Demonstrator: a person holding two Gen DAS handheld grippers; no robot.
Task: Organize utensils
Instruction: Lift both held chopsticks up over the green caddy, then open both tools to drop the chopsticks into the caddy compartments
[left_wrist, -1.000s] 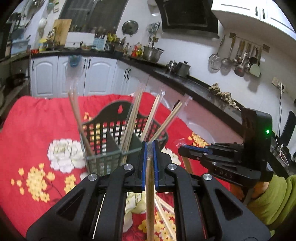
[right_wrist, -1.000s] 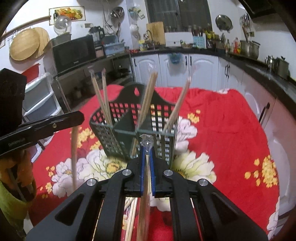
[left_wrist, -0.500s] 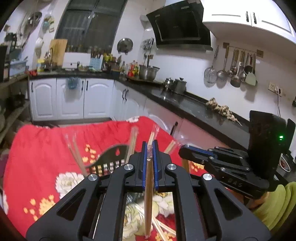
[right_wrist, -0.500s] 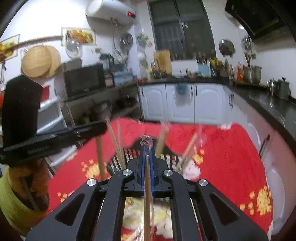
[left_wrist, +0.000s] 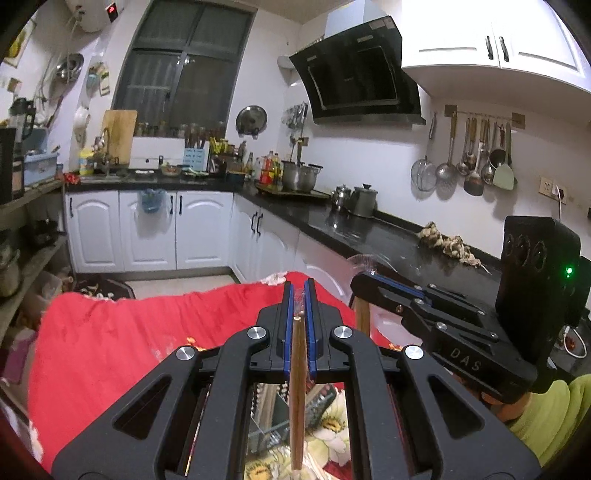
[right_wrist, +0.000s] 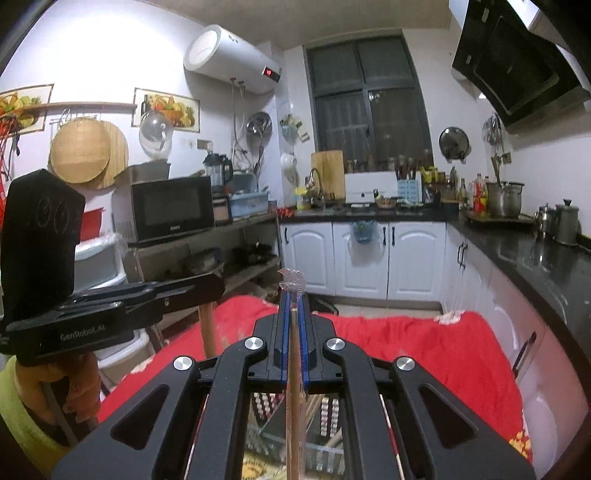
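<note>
Your left gripper (left_wrist: 298, 295) is squeezed tight on one wrapped chopstick (left_wrist: 296, 387). Your right gripper (right_wrist: 292, 299) is squeezed tight on another chopstick (right_wrist: 293, 398). The basket (right_wrist: 295, 443) sits right under both grippers, on the red cloth (right_wrist: 424, 354). Hold each stick straight up over the basket. Go down slowly, one at a time. Let go only when the tip is inside a slot. Other sticks in the basket lean and could block you. Your two grippers are close together, so don't bump them.

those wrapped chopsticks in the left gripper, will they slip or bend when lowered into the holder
Likely stiff: the chopsticks hang straight below the shut left gripper. The clear wrapper between the pads looks slick, so they may slide. Thin and light, probably.
</note>
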